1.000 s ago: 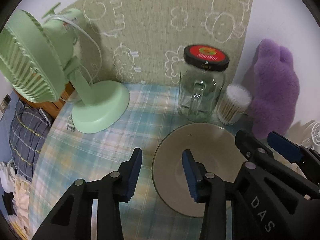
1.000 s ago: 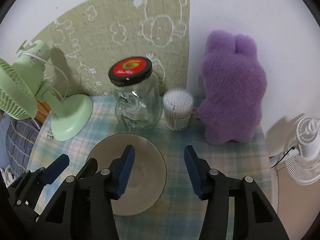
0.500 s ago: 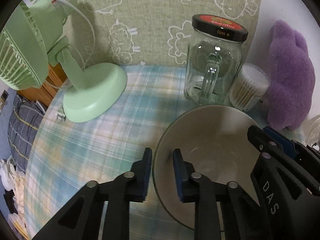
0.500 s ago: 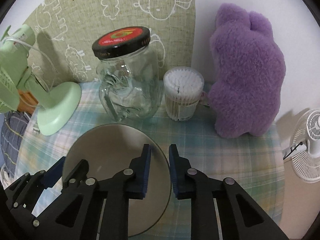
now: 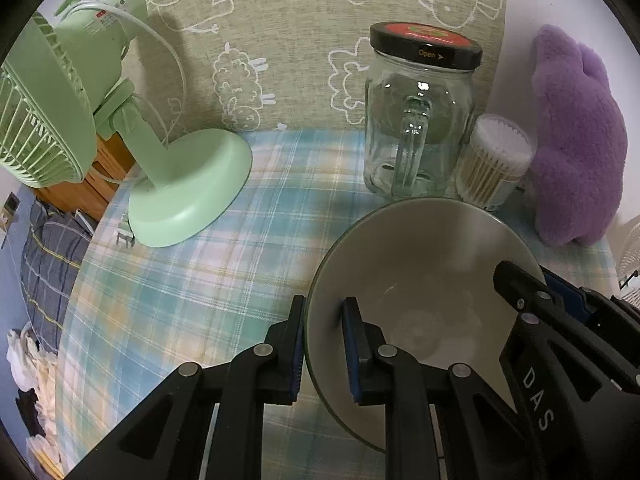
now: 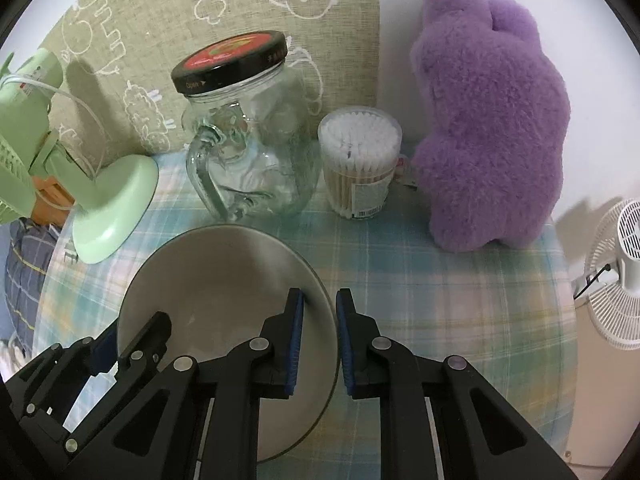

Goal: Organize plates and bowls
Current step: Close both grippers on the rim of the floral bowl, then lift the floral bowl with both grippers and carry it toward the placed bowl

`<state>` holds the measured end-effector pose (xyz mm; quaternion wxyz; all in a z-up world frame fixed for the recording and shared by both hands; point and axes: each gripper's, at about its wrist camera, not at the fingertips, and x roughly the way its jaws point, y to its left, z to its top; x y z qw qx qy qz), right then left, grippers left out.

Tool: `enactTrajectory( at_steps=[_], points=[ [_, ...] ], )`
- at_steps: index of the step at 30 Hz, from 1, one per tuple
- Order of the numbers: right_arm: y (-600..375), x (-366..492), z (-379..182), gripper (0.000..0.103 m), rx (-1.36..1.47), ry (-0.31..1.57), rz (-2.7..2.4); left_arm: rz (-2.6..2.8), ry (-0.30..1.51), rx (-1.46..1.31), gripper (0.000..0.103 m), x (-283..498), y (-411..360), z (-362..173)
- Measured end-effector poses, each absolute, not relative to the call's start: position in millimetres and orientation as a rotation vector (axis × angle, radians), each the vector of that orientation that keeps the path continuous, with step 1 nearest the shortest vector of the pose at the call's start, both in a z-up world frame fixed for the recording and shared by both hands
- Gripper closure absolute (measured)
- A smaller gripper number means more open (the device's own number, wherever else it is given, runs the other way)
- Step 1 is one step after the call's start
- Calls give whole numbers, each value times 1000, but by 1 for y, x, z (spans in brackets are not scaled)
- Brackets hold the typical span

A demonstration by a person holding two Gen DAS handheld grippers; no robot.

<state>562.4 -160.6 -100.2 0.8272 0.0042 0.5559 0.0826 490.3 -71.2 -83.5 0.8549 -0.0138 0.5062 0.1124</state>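
Gripping the bowl [image 5: 420, 264] at opposite sides of its rim, both grippers have their fingers closed on it. Left gripper [image 5: 324, 344]: one blue-padded finger outside the left wall, the other inside, rim pinched between them. Right gripper [image 6: 319, 340]: same arrangement on the right side of the rim, inner finger inside the bowl, outer finger outside over the cloth.

Bowl: grey-beige, round, inside bare. It sits over the near-centre of the checked tablecloth [image 5: 192, 280]; whether its base touches the cloth cannot be told from either view. In the left wrist view the right gripper's black frame shows at the bowl's far right edge; in the right wrist view the left gripper's frame shows at lower left.

Behind the bowl, close to its far rim: glass jar [image 6: 248, 160] with a handle and a black-rimmed red lid, upright. Just beside the jar, a clear tub of cotton swabs [image 6: 358, 160]. Purple plush toy [image 6: 492, 120] next to the tub, against the wall. Green desk fan [image 5: 60, 100] stands at far left, base on the cloth. White fan [image 6: 624, 272] off the table at right.
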Motion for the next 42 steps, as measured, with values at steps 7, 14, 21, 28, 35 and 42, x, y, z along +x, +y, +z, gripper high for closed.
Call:
enactTrajectory(
  at_steps=[7,14,21,28,35,42],
  points=[
    [-165,554,-93,84,2,1172,156,219,1062,-26,88,483,-77,-76],
    [-168,544,-76,84,9,1156,151,212,1045,-17,88,467,-85,-56],
    [-175,524,-43,84,5,1119,144,201,1016,-22,88,445,-92,-27],
    [-177,494,-6,84,14,1084,140,197,981,-9,88,410,-92,4],
    [-180,452,26,84,23,1066,116,165,962,0,88,369,-89,29],
    [-170,407,51,84,20,1059,78,131,942,-11,88,322,-77,44]
  ],
)
